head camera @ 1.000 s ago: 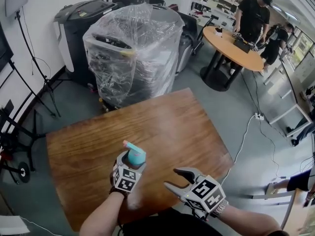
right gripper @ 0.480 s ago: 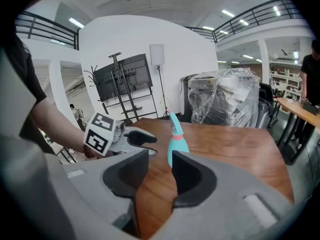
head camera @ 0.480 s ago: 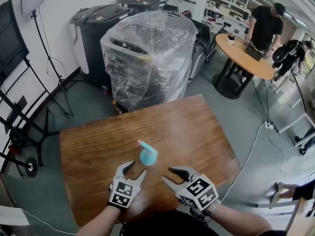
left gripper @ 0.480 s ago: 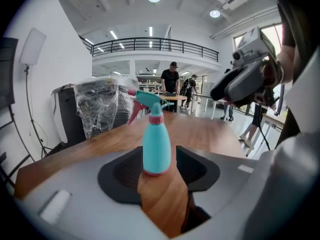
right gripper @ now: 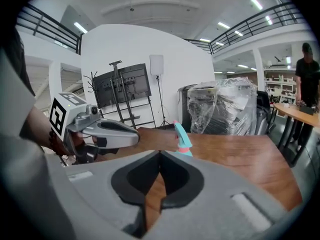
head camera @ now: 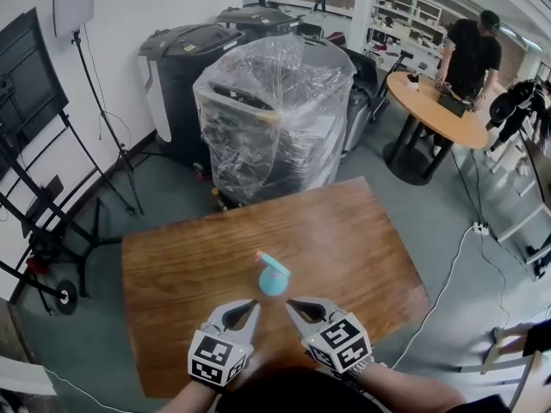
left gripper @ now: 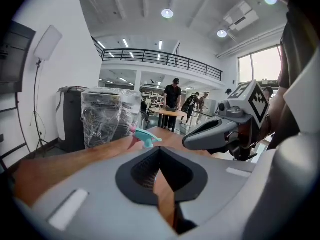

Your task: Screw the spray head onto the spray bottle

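Both grippers sit low in the middle of the head view. The left gripper [head camera: 247, 308] and right gripper [head camera: 299, 306] each have jaws just drawn fully together, with nothing between them. Just above their tips, near the frame's centre, the spray bottle [head camera: 274, 280] stands upright on the wooden table [head camera: 181, 256], touched by neither. It has a turquoise body and a teal spray head [head camera: 272, 262] with pink at nozzle and collar.

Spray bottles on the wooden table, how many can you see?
1. The spray bottle stands upright on the wooden table, toward its near edge, just beyond the tips of the left tool and right tool. No other shows in any view.
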The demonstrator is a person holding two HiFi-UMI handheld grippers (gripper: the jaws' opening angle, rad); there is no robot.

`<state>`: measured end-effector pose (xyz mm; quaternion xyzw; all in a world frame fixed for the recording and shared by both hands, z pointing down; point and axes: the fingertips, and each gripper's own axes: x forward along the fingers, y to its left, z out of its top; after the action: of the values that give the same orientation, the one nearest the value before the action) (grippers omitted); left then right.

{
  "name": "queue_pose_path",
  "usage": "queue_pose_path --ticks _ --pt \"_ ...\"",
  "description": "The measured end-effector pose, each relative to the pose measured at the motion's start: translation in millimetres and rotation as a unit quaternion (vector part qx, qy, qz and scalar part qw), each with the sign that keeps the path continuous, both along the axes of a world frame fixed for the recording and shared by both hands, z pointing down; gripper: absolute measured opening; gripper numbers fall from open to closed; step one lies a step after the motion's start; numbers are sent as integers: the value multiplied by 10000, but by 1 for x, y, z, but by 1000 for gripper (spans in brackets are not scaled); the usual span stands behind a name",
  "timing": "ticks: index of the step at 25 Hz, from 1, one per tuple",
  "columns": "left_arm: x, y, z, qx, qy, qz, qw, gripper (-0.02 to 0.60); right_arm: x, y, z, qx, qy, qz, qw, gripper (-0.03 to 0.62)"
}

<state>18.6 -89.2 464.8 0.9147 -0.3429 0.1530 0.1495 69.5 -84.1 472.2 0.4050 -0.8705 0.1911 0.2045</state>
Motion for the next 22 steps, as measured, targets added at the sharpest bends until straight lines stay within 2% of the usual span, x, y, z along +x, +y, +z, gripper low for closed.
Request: queue_pose_path --ticks 5,22 --pt "9 4 -2 -33 16 98 9999 14 -4 -3 -6 101 -158 83 9998 -8" --pt "26 6 2 -81 -53 193 9998 14 2 -2 -7 91 -118 52 9999 -8"
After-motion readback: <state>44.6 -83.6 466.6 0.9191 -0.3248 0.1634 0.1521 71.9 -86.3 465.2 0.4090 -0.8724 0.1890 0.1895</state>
